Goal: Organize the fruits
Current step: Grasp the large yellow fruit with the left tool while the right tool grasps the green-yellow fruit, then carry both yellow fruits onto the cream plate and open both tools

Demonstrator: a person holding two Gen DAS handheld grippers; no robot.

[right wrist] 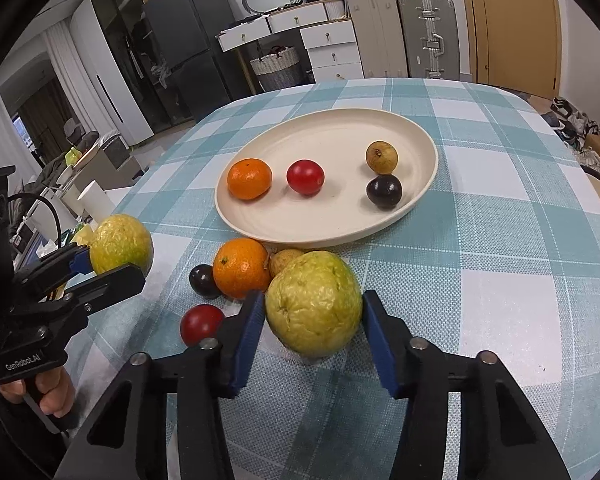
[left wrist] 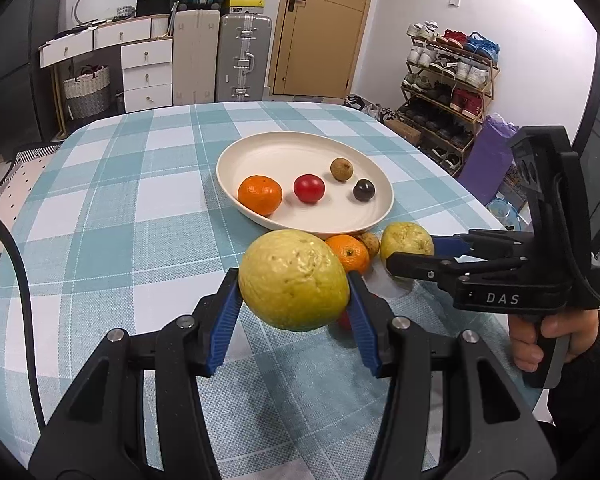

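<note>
one guava (left wrist: 294, 280) sits clamped in the left gripper (left wrist: 296, 304), above the cloth (left wrist: 100, 184); a second guava (right wrist: 314, 304) lies between the right gripper (right wrist: 314, 336) pads, left pad touching, right pad's contact unclear; plate (right wrist: 420, 136) beyond holds four fruits.

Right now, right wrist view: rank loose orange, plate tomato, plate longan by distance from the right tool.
1. Loose orange, on the cloth just ahead-left of the right tool.
2. Plate tomato, middle of the plate.
3. Plate longan, far right of the plate.
</note>
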